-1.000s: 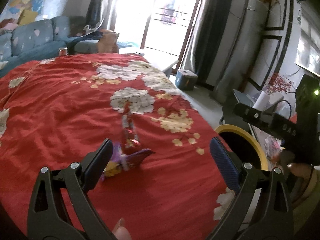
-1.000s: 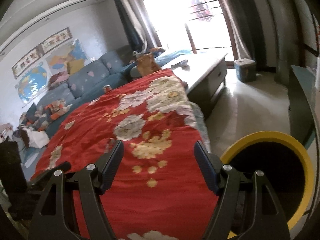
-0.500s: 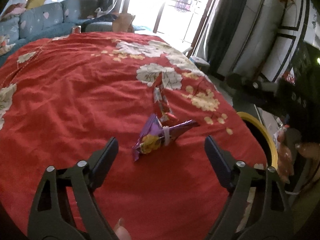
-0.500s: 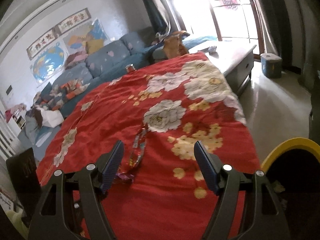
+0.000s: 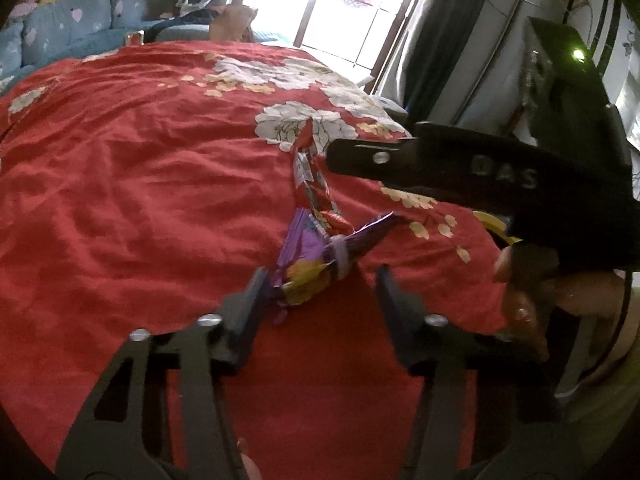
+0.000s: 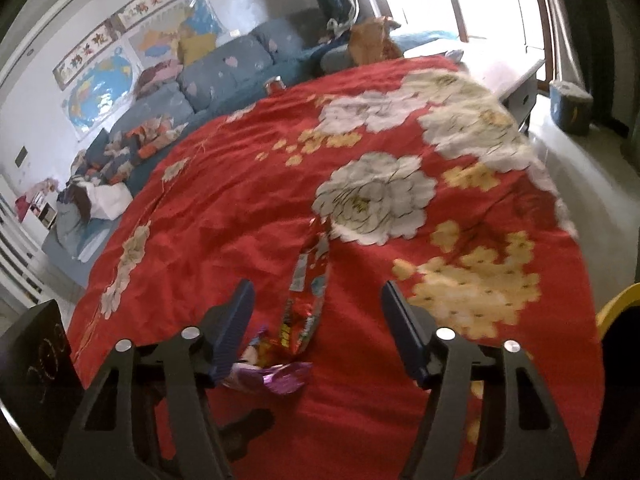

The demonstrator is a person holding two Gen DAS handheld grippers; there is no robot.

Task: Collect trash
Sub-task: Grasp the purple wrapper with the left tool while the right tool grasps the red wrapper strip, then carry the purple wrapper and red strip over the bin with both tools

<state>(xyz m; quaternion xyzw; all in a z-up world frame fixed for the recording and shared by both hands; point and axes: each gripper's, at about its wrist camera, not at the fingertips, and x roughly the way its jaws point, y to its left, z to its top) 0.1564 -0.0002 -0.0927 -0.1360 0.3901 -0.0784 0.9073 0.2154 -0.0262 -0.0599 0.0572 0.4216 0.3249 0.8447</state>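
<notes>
Left gripper (image 5: 320, 286) low over red floral bedspread (image 5: 140, 200), jaws closing, purple wrapper (image 5: 316, 252) between, left pad touching. Right gripper (image 6: 316, 312) half-wide, closing, straddling long red wrapper (image 6: 308, 284), pads clear.

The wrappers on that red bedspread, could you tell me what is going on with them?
A person is collecting trash with a handheld gripper in each hand. The left gripper is closing around the purple wrapper, not yet pinching it. The right gripper is closing over the red wrapper. Both wrappers lie on the bedspread.
</notes>
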